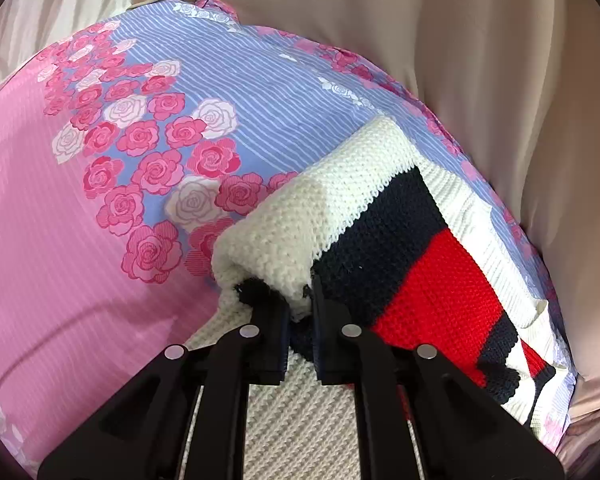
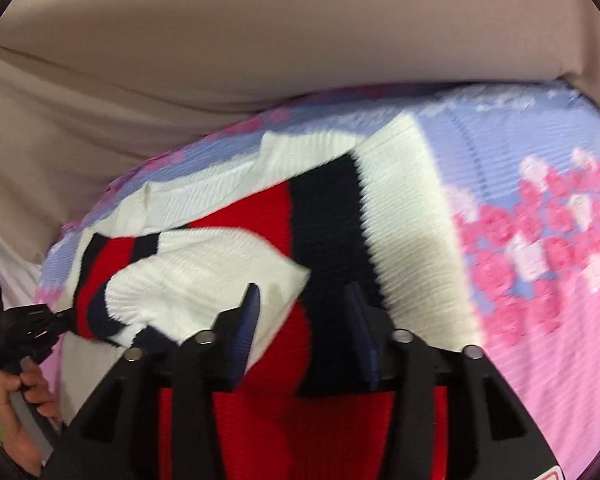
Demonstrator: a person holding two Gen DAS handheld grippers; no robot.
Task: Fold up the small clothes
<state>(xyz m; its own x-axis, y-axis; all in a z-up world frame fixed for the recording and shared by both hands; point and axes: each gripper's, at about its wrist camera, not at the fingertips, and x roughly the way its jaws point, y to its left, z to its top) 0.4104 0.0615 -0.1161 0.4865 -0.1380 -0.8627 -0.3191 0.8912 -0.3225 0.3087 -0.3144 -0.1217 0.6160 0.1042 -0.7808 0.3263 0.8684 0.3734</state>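
A small knit sweater with cream, navy and red stripes lies on a flowered bedsheet. My left gripper is shut on a folded cream and navy edge of the sweater and holds it lifted over the body. In the right wrist view the sweater lies spread, with a cream sleeve folded across it. My right gripper is open and empty just above the red and navy stripes. The left gripper shows at the far left of that view, pinching the sweater's striped edge.
The pink and lilac rose-print sheet covers the bed. Beige fabric rises behind and beside it, also in the right wrist view. A person's hand holds the left gripper's handle at lower left.
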